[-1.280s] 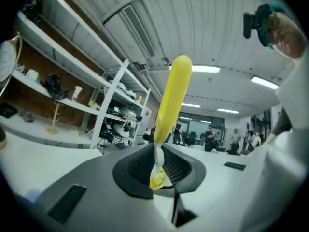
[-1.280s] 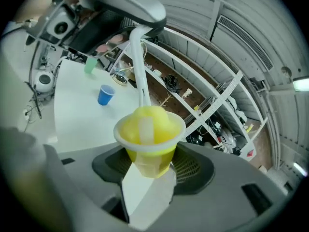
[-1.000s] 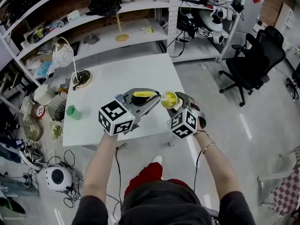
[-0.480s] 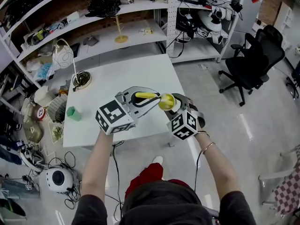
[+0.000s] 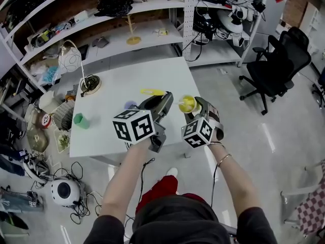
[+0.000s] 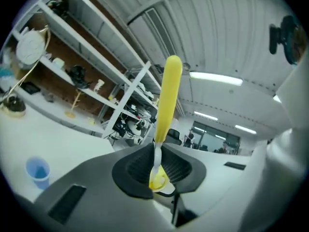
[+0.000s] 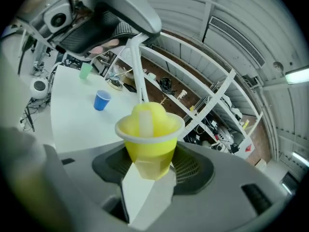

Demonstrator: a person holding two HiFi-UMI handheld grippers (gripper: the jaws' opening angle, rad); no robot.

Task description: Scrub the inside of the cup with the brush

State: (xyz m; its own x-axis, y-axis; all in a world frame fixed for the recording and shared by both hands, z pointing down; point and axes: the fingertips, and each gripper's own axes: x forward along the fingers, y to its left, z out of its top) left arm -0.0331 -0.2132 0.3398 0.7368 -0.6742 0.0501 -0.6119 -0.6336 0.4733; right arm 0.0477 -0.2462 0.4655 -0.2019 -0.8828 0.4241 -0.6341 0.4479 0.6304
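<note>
Your brush (image 6: 167,98) lies almost level, long axis running across you: its smooth, rounded yellow handle (image 5: 152,92) juts out past the left claw (image 6: 158,164) on the far left side, and its thin white stem (image 7: 137,71) slants down on the other side into the cup (image 7: 149,141). The left claw is clenched on the stem just below the handle, ribbed dark pads pressing both sides. The cup sits well above the bench (image 5: 127,85), grasped round its lower body by the right claw (image 7: 150,167). Its axis runs along that claw and its mouth faces away from the claw's camera. It is a tapered, translucent yellow plastic cup with a paler rolled rim. The brush's domed yellow head (image 7: 153,114), with a pale strip across it, fills the mouth. You have one brush and one yellow cup in hand. Two more cups stand on the white bench well apart from each other: one blue cup (image 7: 102,100) and one green cup (image 5: 77,119).
</note>
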